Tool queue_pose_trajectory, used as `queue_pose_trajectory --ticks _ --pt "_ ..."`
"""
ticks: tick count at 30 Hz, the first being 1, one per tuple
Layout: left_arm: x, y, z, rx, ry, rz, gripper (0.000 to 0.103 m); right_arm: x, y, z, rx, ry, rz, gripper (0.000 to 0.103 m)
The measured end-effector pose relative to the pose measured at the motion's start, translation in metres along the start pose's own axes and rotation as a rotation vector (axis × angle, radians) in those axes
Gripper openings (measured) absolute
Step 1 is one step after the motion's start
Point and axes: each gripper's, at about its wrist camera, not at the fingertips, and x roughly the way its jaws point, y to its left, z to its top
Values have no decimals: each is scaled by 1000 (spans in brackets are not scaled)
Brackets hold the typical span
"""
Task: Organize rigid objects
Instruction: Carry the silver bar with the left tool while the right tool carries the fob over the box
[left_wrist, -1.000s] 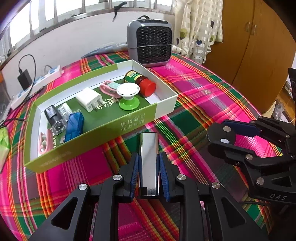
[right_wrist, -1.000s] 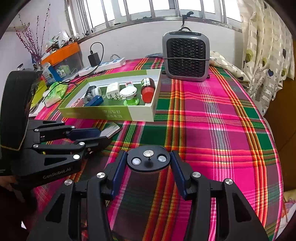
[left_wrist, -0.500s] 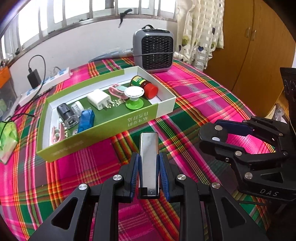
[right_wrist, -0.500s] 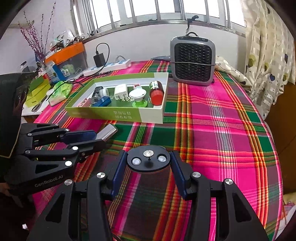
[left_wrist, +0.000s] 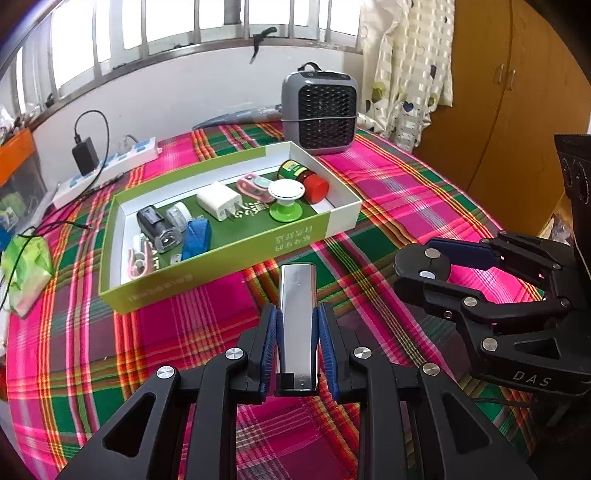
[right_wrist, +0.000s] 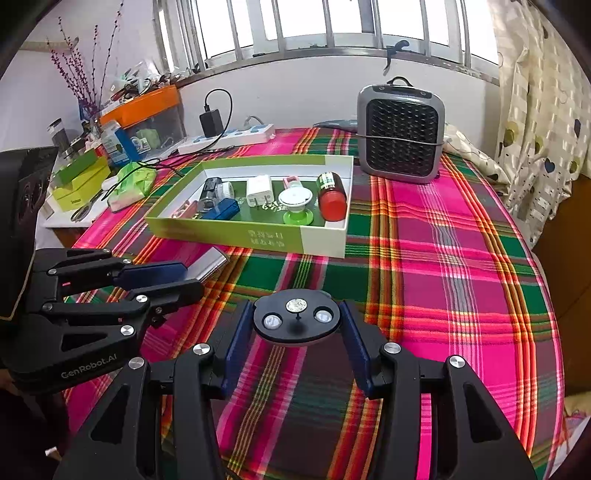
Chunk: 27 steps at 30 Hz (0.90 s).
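My left gripper is shut on a flat silver metal case, held above the plaid cloth in front of the green and white box. The box holds a white charger, a red-capped jar, a green-based round stand, a blue item and other small things. My right gripper is shut on a black round disc with shiny studs, held low over the cloth. The left gripper shows in the right wrist view, and the box lies beyond it.
A grey fan heater stands behind the box. A white power strip with a black adapter lies at the back left. A green bag sits at the left edge. A wooden wardrobe stands right. Clutter and scissors lie far left.
Both grippers have drawn back and up from the box with their objects still held; the box and heater look smaller and farther away.
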Motion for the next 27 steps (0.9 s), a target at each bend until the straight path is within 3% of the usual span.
queue_pose_trajectory --ticks 27 --pt "-24 44 21 -61 -73 75 22 9 24 47 -76 -52 26 49"
